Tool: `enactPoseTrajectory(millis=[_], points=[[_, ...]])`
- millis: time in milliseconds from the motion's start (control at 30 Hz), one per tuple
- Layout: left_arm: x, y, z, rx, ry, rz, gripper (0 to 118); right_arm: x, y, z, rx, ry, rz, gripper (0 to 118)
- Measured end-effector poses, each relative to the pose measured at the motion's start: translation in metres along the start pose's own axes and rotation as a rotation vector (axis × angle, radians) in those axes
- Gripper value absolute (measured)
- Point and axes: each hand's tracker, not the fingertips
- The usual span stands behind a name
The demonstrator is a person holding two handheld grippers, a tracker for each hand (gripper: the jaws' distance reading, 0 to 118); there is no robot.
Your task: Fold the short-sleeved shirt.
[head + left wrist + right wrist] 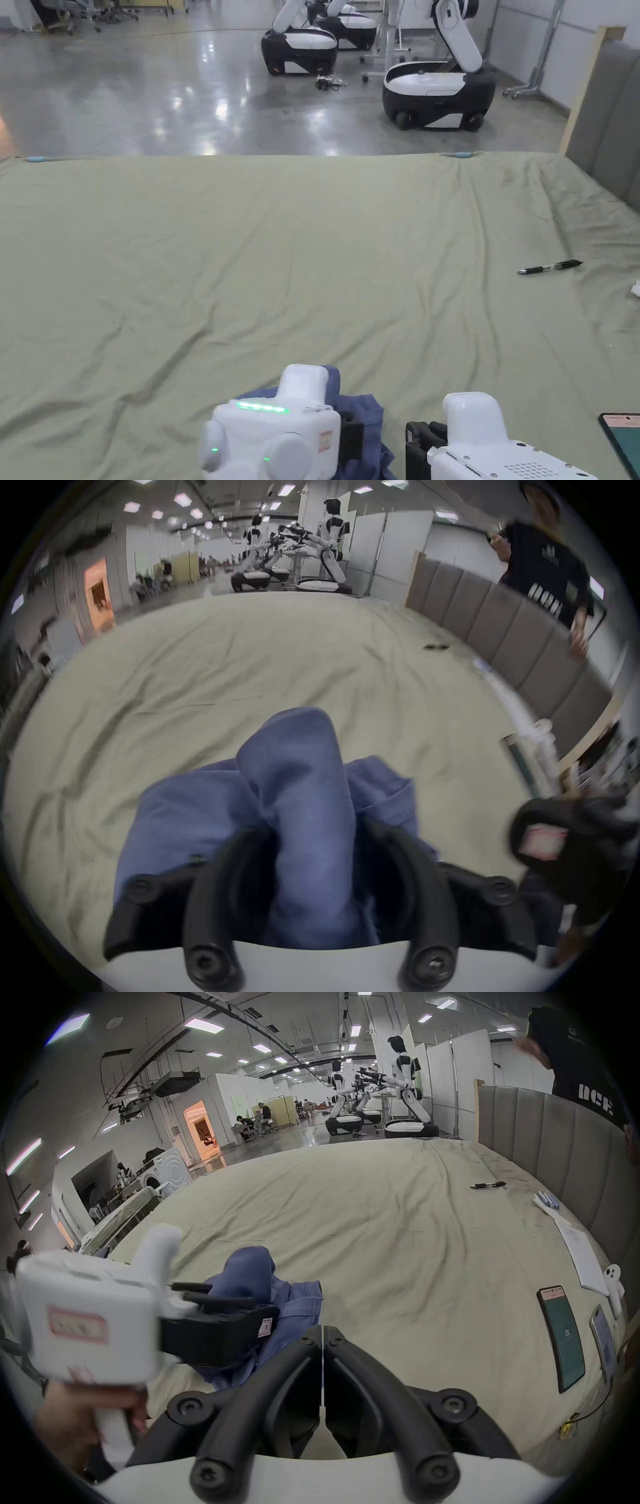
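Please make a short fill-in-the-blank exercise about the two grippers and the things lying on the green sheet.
1. The left gripper has its fingers closed on the bunched ____ cloth shirt.
2. The right gripper holds nothing and its fingers are ____.
3. On the olive-green bed sheet, far from the shirt, lies a black ____.
4. Beside the right gripper, at the sheet's edge, lies a dark ____ with a lit screen.

Missing words: blue; shut; pen; phone

Big robotics lab/test hall w/ polished concrete floor (187, 94), ceiling light panels (204, 1025), wheeled humanoid robots (405, 1092), partition walls (446, 1082).
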Motion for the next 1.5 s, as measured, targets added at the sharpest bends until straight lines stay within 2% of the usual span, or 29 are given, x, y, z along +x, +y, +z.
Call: enactPoseTrajectory(millis=[67, 167, 267, 333, 367, 433, 567, 667, 733, 800, 833, 867, 900, 933, 967, 1033, 1067, 1167, 1267, 1333, 1400, 1467, 1500], points=[[-0.011, -0.002, 0.031, 0.092, -0.134, 0.023, 62, 0.000, 0.000, 0.000, 0.003, 0.011, -0.006, 2], [-0.034, -0.005, 0.072, 0.192, -0.098, 0.100, 62, -0.002, 0.000, 0.001, 0.006, 0.024, -0.015, 2], [-0.065, -0.012, 0.090, 0.328, -0.036, 0.272, 60, -0.004, 0.000, 0.003, 0.010, 0.028, -0.006, 2], [-0.082, -0.013, 0.078, 0.261, -0.077, 0.334, 51, -0.005, 0.001, 0.004, 0.013, 0.031, -0.007, 2], [-0.081, -0.011, 0.068, 0.188, -0.106, 0.337, 31, -0.005, 0.001, 0.003, 0.012, 0.033, -0.009, 2], [-0.057, -0.013, 0.047, 0.155, -0.229, 0.270, 21, -0.006, 0.002, 0.003, 0.010, 0.030, -0.007, 2], [0.011, -0.023, 0.000, 0.017, -0.300, 0.139, 17, -0.004, 0.003, 0.002, 0.007, 0.018, -0.015, 2], [0.021, -0.036, -0.035, -0.071, -0.211, 0.122, 17, -0.005, 0.003, 0.006, 0.009, 0.016, -0.004, 2], [0.011, -0.045, -0.030, -0.029, -0.279, 0.145, 16, -0.007, 0.004, 0.006, 0.008, 0.033, 0.009, 2], [0.001, -0.044, -0.005, -0.018, -0.310, 0.182, 17, -0.012, 0.005, -0.004, -0.004, 0.083, 0.021, 2], [-0.003, -0.044, 0.010, 0.011, -0.315, 0.172, 17, -0.015, 0.006, -0.013, -0.011, 0.119, 0.008, 2], [-0.009, -0.044, 0.024, 0.056, -0.313, 0.145, 22, -0.016, 0.007, -0.024, -0.025, 0.152, -0.022, 2], [-0.018, -0.046, 0.038, 0.072, -0.231, 0.120, 34, -0.016, 0.007, -0.035, -0.026, 0.145, -0.061, 2], [-0.031, -0.045, 0.055, 0.093, -0.220, 0.095, 56, -0.015, 0.006, -0.048, -0.062, 0.174, -0.093, 2], [-0.046, -0.047, 0.068, 0.115, -0.199, 0.106, 78, -0.015, 0.004, -0.059, -0.097, 0.162, -0.101, 2], [-0.083, -0.053, 0.093, 0.176, -0.153, 0.175, 80, -0.014, -0.005, -0.075, -0.145, 0.097, -0.077, 2], [-0.100, -0.055, 0.099, 0.186, -0.129, 0.215, 79, -0.013, -0.008, -0.079, -0.154, 0.096, -0.074, 2], [-0.153, -0.062, 0.093, 0.149, -0.109, 0.418, 79, -0.010, -0.015, -0.083, -0.145, 0.058, -0.086, 2], [-0.177, -0.066, 0.063, 0.107, -0.280, 0.609, 79, -0.008, -0.011, -0.083, -0.149, 0.052, -0.102, 2], [-0.170, -0.063, 0.032, 0.020, -0.406, 0.628, 79, -0.008, -0.010, -0.083, -0.151, 0.057, -0.099, 2], [-0.151, -0.060, 0.008, -0.010, -0.417, 0.613, 76, -0.007, -0.011, -0.083, -0.151, 0.062, -0.100, 2], [-0.126, -0.050, -0.001, 0.011, -0.415, 0.521, 75, -0.006, -0.011, -0.082, -0.143, 0.071, -0.109, 2], [-0.120, -0.045, -0.002, 0.001, -0.358, 0.488, 67, -0.006, -0.012, -0.081, -0.139, 0.070, -0.108, 2]])
